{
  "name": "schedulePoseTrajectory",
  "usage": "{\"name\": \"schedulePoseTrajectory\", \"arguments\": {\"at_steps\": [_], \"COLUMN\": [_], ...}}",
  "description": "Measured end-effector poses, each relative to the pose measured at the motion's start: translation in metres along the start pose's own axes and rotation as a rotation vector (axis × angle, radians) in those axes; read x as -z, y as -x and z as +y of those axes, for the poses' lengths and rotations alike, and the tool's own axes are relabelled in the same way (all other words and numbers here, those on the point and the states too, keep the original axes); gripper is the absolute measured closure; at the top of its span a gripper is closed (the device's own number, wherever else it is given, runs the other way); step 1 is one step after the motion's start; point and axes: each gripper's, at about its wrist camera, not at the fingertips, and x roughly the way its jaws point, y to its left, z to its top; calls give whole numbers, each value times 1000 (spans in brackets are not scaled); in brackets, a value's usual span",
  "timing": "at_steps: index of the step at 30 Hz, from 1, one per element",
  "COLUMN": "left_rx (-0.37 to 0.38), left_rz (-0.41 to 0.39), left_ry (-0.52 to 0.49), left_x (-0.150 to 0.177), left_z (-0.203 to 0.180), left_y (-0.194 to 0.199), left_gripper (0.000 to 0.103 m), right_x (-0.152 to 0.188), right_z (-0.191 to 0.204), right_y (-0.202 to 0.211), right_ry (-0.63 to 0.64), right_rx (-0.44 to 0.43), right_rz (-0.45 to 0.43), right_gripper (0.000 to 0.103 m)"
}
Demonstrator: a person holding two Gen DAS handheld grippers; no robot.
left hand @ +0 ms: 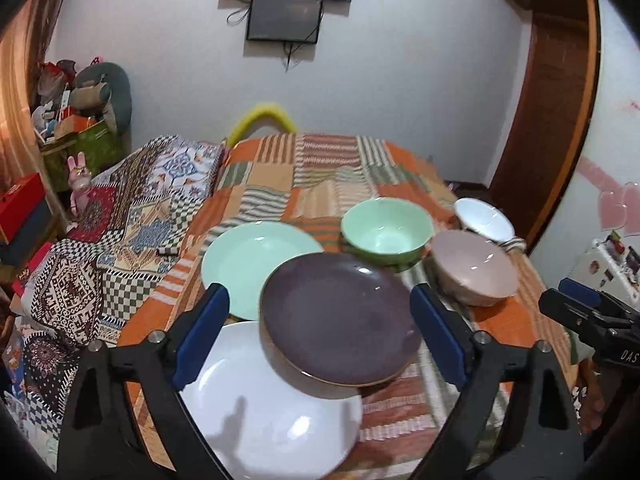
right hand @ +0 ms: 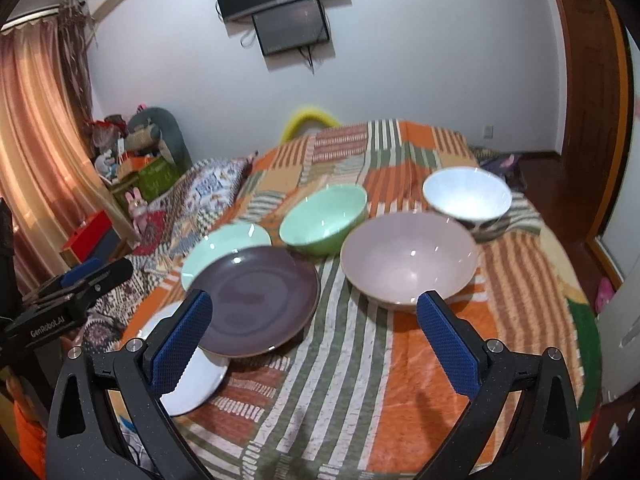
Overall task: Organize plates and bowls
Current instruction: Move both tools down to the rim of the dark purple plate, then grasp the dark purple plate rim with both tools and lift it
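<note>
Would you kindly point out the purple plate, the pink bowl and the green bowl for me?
purple plate [left hand: 340,316], left wrist view, on its flat middle.
pink bowl [right hand: 408,260], right wrist view, on its inner bottom.
green bowl [right hand: 322,220], right wrist view, on its inner wall.

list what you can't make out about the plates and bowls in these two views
- White plate: in both views the purple plate and a gripper finger cover part of it.
- Green plate: near edge hidden under the purple plate in both views.
- White bowl: the dark pattern on its outside is blurred in the right wrist view and partly hidden by the pink bowl in the left.
</note>
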Motion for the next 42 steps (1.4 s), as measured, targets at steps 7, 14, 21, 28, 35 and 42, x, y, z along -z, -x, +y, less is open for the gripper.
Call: {"name": "schedulePoseTrajectory", "arguments": {"at_steps": [7,14,21,28,35,42], "left_rx": [-4,-61,-43,-5,26,51], "left_rz": [92,139,192,250,311,342], "left_ry": [-6,-67,-97,-61,-46,-18], "left_x": [0,-2,-1,-1,7,10], "left_z": [26,43,54,64,68,72], "left_y": [-39,-68,-99,-130,-154,-169], "left_gripper": [28,32,32,44,55,61], "right_x": [6,10,8,10,16,14], "right_z": [1,5,6,9,3,5], "right_y": [-41,-71,-92,-114,-132,-132], "right_ry": [15,47,52,49,11,27], "right_rx": [-11,17,43,41,23,28], "right_rz": [126,208,247,295,350,336], "right_gripper": [22,27,31,45,63,73]}}
